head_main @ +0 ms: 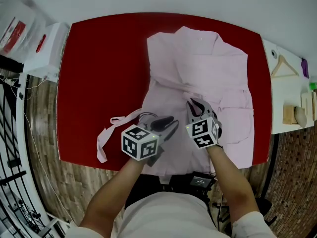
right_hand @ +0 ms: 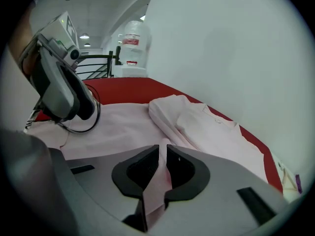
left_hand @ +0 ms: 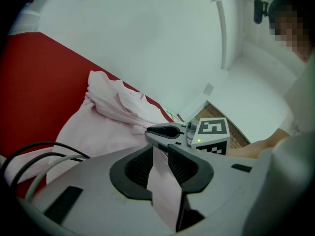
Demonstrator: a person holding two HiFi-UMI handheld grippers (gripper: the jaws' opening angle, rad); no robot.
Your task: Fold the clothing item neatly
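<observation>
- Pinching garment [head_main: 208, 68]: left gripper [left_hand: 160, 154] narrow on a strip, right gripper [right_hand: 162, 156] almost closed on a fold.
- Rest lying ahead, long axis running away; right nearer its middle.

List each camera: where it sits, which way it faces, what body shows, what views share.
Head view: on the person's head, facing steeply down at the pink garment on the red table; forearms, left gripper and right gripper show.
Left gripper view: on the left gripper, looking along jaws shut on the garment; right gripper ahead.
Right gripper view: same from the right gripper; left gripper upper left.
Shared: the garment.
</observation>
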